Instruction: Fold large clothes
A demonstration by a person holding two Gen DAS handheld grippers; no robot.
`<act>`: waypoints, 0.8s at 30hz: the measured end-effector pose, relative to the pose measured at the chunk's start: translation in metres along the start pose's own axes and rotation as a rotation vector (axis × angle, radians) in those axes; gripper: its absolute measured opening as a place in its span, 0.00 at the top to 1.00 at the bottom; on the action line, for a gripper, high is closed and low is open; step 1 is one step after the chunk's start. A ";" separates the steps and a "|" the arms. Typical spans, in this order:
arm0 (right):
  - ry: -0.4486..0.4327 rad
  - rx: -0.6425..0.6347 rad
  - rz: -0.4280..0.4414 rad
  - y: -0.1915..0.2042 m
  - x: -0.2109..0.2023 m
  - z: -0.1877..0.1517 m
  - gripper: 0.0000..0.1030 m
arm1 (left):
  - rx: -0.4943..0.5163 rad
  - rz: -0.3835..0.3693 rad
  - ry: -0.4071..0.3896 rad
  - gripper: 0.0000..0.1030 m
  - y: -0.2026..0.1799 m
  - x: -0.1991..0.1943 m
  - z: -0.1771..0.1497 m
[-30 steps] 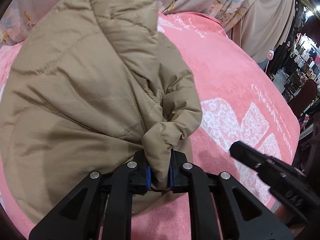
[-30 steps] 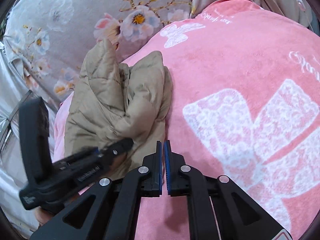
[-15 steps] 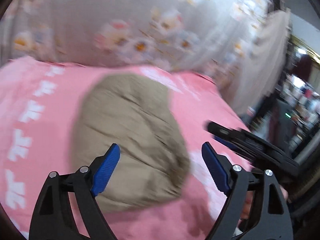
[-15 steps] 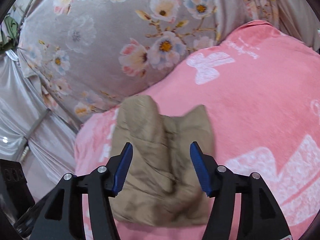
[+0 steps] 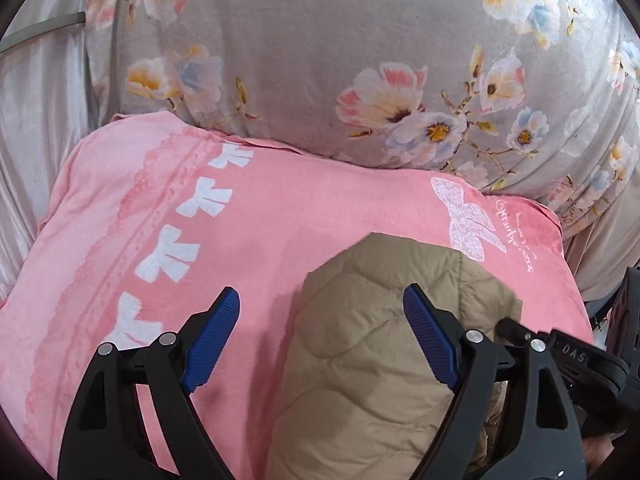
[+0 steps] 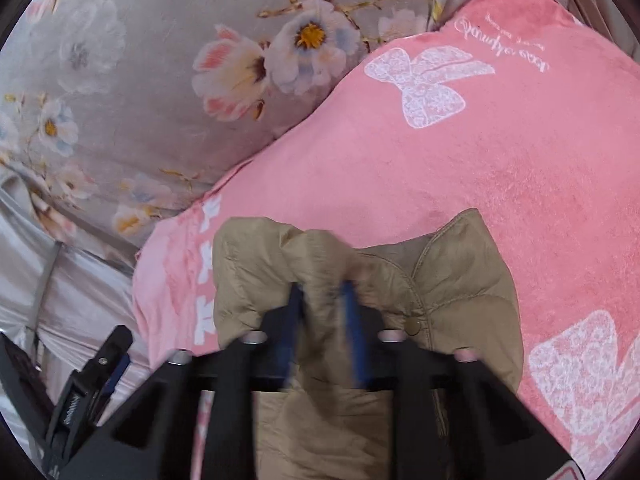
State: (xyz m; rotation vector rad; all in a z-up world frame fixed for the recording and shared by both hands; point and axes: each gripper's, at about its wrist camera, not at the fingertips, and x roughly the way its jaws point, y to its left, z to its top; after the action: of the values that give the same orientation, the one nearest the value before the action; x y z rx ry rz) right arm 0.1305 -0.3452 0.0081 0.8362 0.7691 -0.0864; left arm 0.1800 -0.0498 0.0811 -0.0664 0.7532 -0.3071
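We find a tan quilted jacket (image 5: 384,364) on a pink bow-print blanket (image 5: 280,216), floral drape (image 5: 304,60) behind; left claw (image 5: 322,336) spread wide, right claw (image 6: 324,332) pinching jacket fabric.

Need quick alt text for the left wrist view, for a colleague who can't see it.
The left hand-held gripper is open above a tan quilted jacket lying on a pink bow-print blanket. Grey floral fabric fills the background.

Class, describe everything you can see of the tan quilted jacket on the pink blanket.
The jacket is tan, puffy, quilted fabric with stitched seams and a snap button. It lies bunched on the pink blanket. The right gripper, blurred, has a fold between its blue pads. The left gripper hangs open above it.
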 end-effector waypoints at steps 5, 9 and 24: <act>-0.058 -0.069 -0.140 -0.021 0.000 -0.006 0.94 | 0.023 -0.008 0.057 0.21 -0.023 0.028 0.002; -0.069 -0.116 -0.226 -0.040 0.017 -0.019 0.95 | 0.059 0.010 0.108 0.21 -0.043 0.059 -0.006; -0.141 -0.234 -0.396 -0.067 0.064 -0.039 0.94 | 0.112 0.077 0.181 0.18 -0.069 0.129 -0.051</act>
State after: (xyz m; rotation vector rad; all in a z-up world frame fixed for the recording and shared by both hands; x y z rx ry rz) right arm 0.1305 -0.3497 -0.0921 0.4429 0.7854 -0.3968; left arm 0.2170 -0.1515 -0.0298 0.0975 0.9145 -0.2844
